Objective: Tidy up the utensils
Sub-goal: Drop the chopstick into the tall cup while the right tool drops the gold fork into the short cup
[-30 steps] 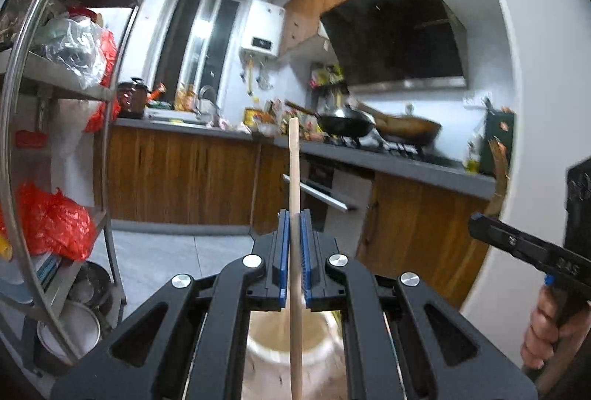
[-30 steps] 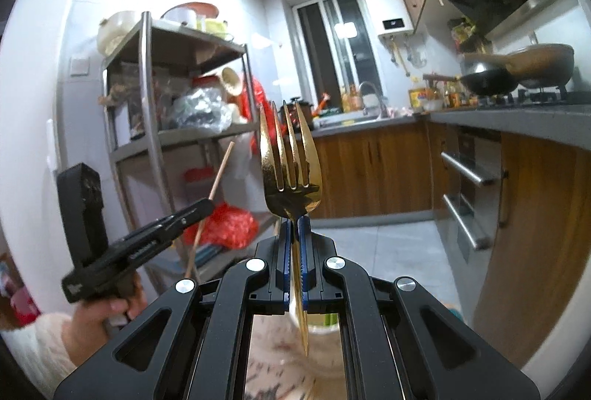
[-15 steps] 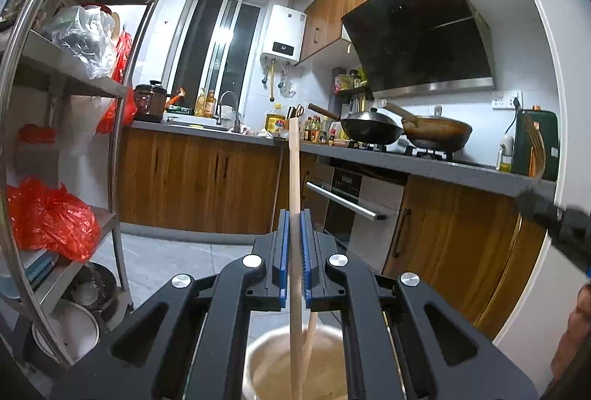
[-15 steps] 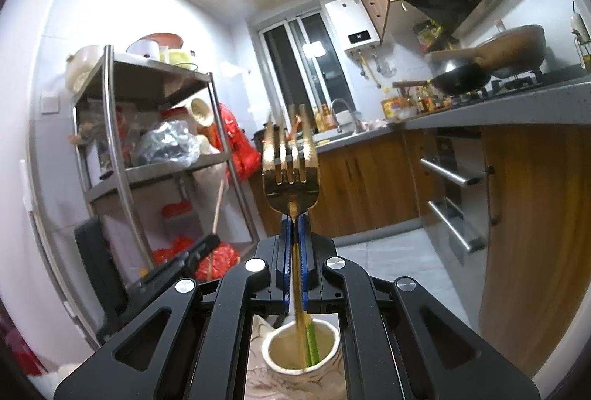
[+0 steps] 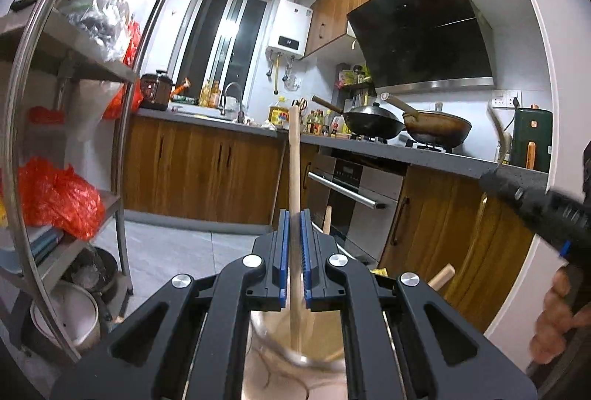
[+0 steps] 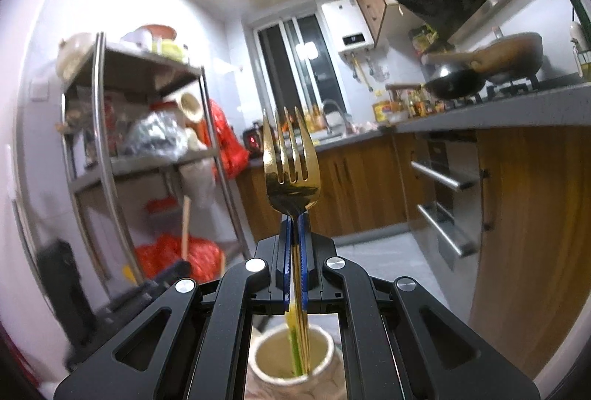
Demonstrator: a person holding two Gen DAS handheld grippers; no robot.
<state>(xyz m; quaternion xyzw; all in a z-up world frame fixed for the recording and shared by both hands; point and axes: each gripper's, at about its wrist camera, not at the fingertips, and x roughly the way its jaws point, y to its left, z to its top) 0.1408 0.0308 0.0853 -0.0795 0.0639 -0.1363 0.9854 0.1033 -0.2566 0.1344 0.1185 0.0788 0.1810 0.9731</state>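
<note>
Our left claw (image 5: 294, 245) clamps an upright wooden stick (image 5: 294, 160), its lower end inside the steel pot (image 5: 295, 359) below. Our right claw (image 6: 294, 252) clamps a gold fork (image 6: 290, 160), handle dipping into the cream cup (image 6: 291, 359) beside a green utensil (image 6: 293, 344).

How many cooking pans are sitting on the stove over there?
2. A black wok sits on the stove nearer the sink, and a brown pan right beside it, nearer the green appliance. Others could be hidden beyond the frame.
</note>
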